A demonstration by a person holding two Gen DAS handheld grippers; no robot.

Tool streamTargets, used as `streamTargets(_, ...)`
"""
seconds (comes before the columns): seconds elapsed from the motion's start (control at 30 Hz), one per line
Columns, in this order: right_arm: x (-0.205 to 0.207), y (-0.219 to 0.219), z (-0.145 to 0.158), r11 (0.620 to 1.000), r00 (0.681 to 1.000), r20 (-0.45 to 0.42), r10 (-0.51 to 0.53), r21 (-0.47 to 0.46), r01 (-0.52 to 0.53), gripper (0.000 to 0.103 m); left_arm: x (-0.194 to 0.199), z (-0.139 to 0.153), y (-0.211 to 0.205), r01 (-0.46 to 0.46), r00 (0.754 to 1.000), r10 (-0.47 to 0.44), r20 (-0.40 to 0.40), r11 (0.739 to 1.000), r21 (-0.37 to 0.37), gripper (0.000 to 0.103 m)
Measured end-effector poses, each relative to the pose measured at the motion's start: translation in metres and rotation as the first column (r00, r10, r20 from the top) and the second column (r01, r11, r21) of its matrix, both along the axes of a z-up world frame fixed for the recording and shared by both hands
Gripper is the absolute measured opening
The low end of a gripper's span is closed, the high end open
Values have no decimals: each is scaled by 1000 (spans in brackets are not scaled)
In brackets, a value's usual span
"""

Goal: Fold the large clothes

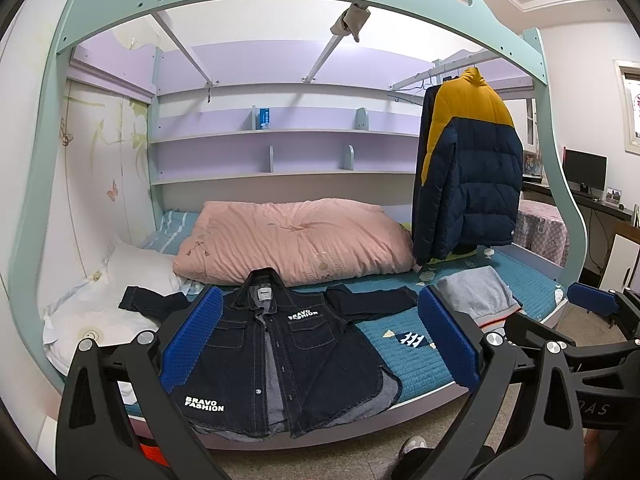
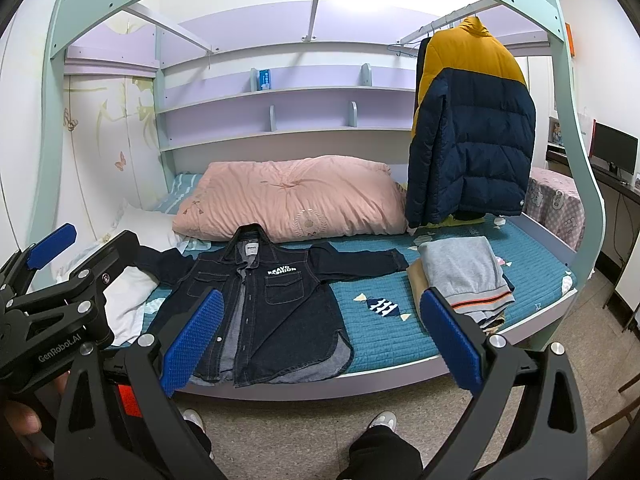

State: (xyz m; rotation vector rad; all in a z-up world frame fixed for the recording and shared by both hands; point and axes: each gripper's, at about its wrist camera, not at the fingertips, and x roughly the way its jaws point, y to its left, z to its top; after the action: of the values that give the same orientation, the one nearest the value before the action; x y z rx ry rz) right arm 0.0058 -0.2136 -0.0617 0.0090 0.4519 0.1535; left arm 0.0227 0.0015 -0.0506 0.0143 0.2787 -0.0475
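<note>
Both tools released, fingers spread wide, nothing held. Left tool (image 1: 320, 344) fills bottom of left wrist view; right tool (image 2: 320, 344) fills bottom of right wrist view. Both hang in front of the bed, apart from the cloth.

Denim jacket (image 1: 276, 356) lies flat on the bed (image 1: 420, 364) w/ teal quilted cover, front side up, opened down the middle, collar toward the back, hem at the front edge of the mattress. Sleeves spread out to both sides. White "BRAVO FASHION" print on chest pocket & near hem. In left wrist view it sits center-bottom, btwn the blue pads; in right wrist view center, slightly left (image 2: 264, 304).

Folded grey clothes (image 2: 464, 272), w/ orange stripe on the band, sit on the bed right of the jacket, apart from it; right of center in both views.

Pink duvet (image 1: 292, 236) bunched behind the jacket, mid frame. White pillow (image 1: 120, 292) at lower left, just beside the left sleeve.

Yellow & navy puffer coat (image 2: 472, 128) hangs from a rail at upper right, over the far end of the bed.

Left tool also shows at left edge of right wrist view, w/ a hand (image 2: 24, 416) on it, lower left corner. Person's shoes (image 2: 382, 420) on the floor (image 2: 300, 432), bottom center.
</note>
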Motion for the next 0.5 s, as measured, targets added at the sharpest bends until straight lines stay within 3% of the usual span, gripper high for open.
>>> streamTargets(0.5,-4,5,0,1000,1000,0,-6,1,6,95,0,-1,1,0,1000,0,1,1000,2,98)
